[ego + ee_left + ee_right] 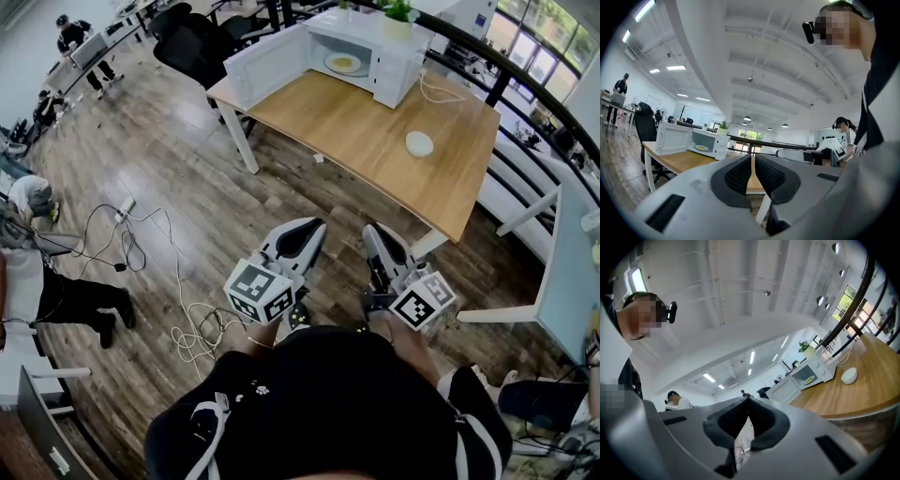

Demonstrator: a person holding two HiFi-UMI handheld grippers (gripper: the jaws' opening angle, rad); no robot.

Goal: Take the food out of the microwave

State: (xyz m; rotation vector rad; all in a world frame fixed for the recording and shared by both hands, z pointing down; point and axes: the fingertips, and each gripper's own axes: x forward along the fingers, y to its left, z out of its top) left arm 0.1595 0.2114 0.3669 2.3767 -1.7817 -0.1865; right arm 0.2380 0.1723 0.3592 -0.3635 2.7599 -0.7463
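Approach step, nothing grasped yet. Left gripper [312, 228] is clenched and empty; right gripper [373, 232] is clenched on nothing too. The plate of food [343, 63] sits inside the microwave [394, 70], door [267, 66] swung open, well ahead of both grippers at the far end of the tabletop [375, 141]. A white bowl [419, 143] lies ahead of the right gripper, nearer than the microwave. Judgement: close in first, spread the jaws before the cavity, come in level at the plate rim, clear door and bowl, pull straight out without tilting.
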